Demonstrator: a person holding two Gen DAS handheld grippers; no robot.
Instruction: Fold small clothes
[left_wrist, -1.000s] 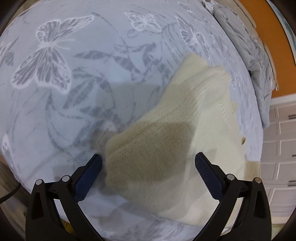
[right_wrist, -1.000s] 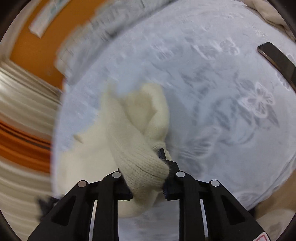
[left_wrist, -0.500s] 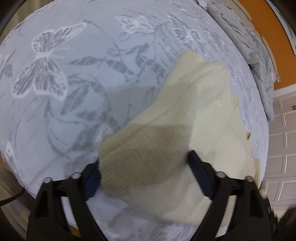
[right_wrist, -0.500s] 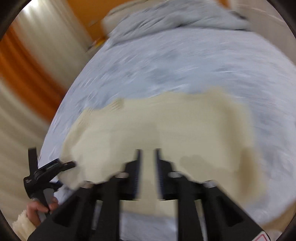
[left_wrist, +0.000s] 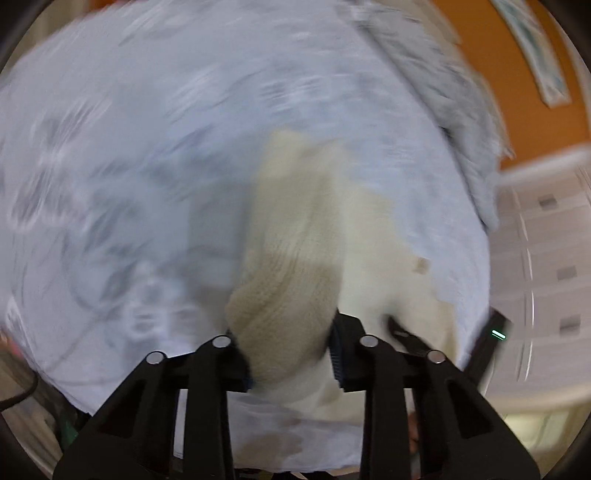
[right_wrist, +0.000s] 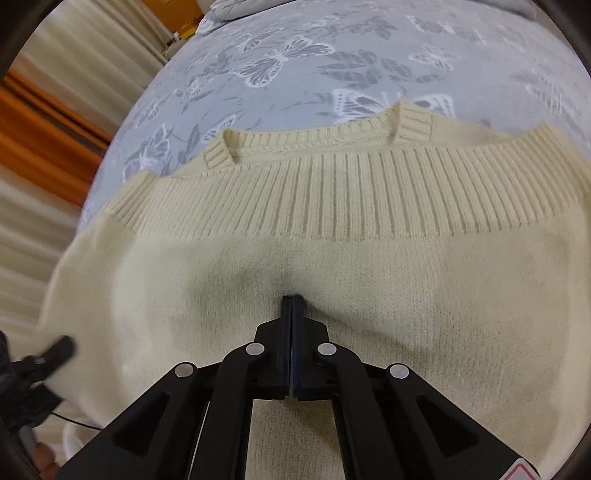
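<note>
A cream knitted sweater (right_wrist: 332, 266) lies spread on a pale blue-grey bedsheet printed with white butterflies and grey leaves (right_wrist: 280, 70), filling the middle and lower part of the right wrist view. Its broad ribbed band (right_wrist: 332, 192) runs across the centre of that frame in vertical ridges, with 2 small ribbed cuffs peeking above it at upper left and upper right; below the band the knit is fine and smooth. The right gripper (right_wrist: 292, 301), black and angular with 4 silver rivets, has its 2 fingers pressed together with nothing between them, the tips resting on the smooth knit at lower centre. In the blurred left wrist view, the left gripper (left_wrist: 291, 354) is clenched on a bunched, chunky-textured fold of the sweater (left_wrist: 291, 280) at lower centre, the cloth bulging up between the dark pads. A rumpled grey blanket (left_wrist: 461, 122) lies along the upper right edge of the bed.
</note>
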